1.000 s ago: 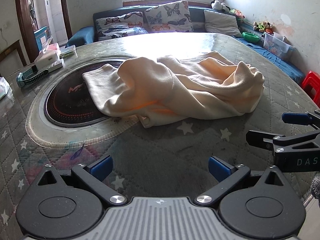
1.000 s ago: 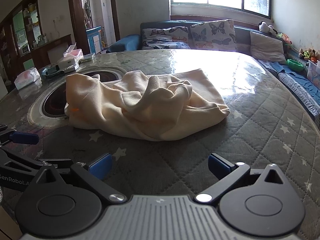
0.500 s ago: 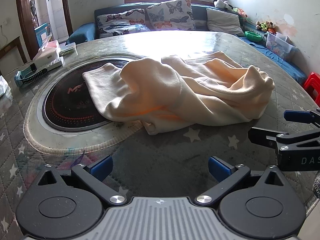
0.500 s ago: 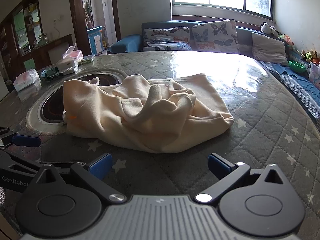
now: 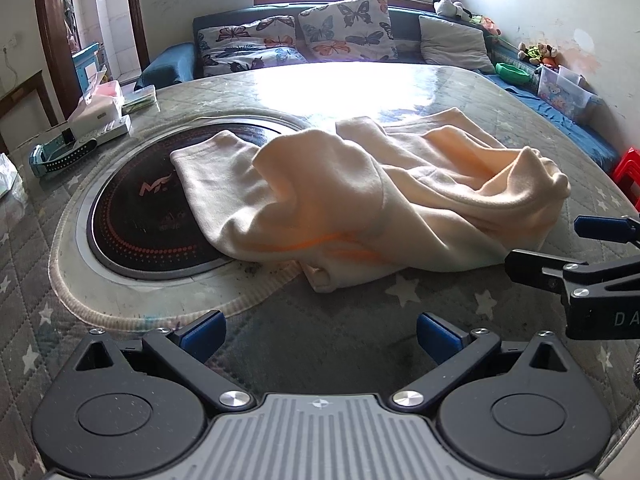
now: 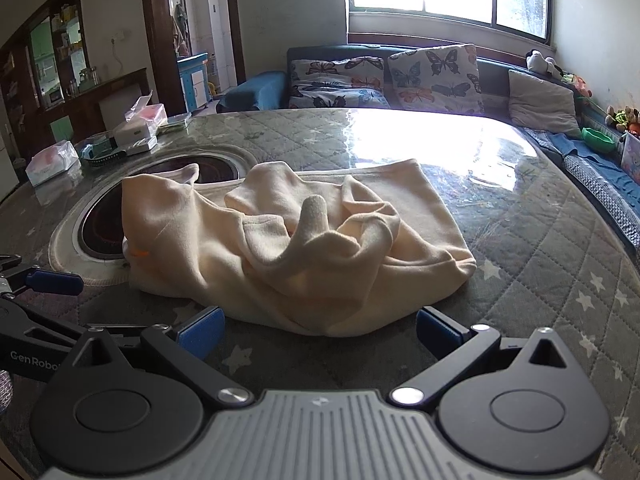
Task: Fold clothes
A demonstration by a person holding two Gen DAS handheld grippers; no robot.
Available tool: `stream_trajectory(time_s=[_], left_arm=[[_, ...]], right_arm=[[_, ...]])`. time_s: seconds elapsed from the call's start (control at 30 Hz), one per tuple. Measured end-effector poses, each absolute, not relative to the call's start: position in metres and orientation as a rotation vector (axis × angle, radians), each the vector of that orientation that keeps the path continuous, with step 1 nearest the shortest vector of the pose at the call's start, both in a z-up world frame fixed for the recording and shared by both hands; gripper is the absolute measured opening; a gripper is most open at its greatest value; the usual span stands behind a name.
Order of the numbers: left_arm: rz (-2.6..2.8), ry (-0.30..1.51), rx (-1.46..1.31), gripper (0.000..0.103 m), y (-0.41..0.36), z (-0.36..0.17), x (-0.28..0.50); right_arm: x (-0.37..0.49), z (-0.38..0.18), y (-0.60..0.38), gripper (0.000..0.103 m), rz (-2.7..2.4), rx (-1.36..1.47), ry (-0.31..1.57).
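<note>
Right now the cream top [image 5: 360,204] lies in a crumpled heap in the middle of the bench [image 5: 360,344], its left end over the round black plate [image 5: 140,216]. My left hand-held gripper [image 5: 318,330] and right hand-held gripper [image 6: 318,326] are both wide and hold nothing. The top looks soft, light and floppy. I think the near hem is a good spot to pinch.

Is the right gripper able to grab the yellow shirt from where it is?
Probably yes. The right gripper is open, and the crumpled shirt lies on the table just ahead of its fingertips, its near edge between them, with nothing in the way.
</note>
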State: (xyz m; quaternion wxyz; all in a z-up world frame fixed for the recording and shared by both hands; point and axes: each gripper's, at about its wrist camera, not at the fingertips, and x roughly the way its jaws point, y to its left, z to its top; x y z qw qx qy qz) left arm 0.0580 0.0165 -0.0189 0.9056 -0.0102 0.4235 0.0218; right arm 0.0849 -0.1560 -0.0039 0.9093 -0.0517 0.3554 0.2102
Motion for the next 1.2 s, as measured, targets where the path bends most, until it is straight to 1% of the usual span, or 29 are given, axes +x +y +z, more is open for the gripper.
stream_trajectory(time_s=[0.63, 0.97, 1.13, 1.2], left_arm=[[0.064, 0.832, -0.028, 0.103, 0.035, 0.004, 0.078], [0.097, 0.783, -0.066, 0.103, 0.052, 0.029, 0.089], [0.148, 0.763, -0.109, 0.103, 0.065, 0.041, 0.106], [0.176, 0.767, -0.131, 0.103, 0.070, 0.043, 0.114]], right_arm=[[0.108, 0.018, -0.143, 0.103, 0.482, -0.124, 0.683], [0.129, 0.034, -0.141, 0.102, 0.500, -0.124, 0.641], [0.150, 0.036, -0.140, 0.097, 0.495, -0.126, 0.639], [0.160, 0.033, -0.141, 0.090, 0.490, -0.119, 0.652]])
